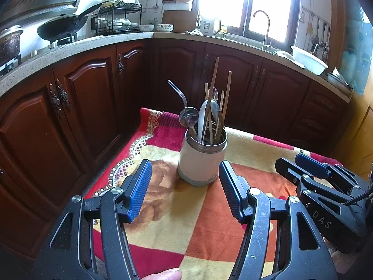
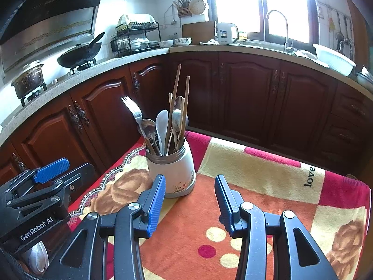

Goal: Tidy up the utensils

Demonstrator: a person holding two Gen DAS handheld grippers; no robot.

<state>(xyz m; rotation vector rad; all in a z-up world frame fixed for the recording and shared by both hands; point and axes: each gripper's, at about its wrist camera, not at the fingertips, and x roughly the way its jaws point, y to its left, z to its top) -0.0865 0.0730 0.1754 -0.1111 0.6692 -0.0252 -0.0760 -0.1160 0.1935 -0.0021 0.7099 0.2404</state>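
A white utensil jar with a metal rim stands on the patterned cloth. It holds a fork, metal spoons, a white plastic spoon and wooden chopsticks, all upright or leaning. My left gripper is open and empty, just in front of the jar. My right gripper is open and empty, with the jar just ahead and left of its fingers. The right gripper also shows at the right edge of the left wrist view, and the left gripper at the left edge of the right wrist view.
The cloth-covered table stands before dark wooden cabinets. On the counter behind are a wok, a pot, a dish rack, bowls, a kettle, a tap and a white basin.
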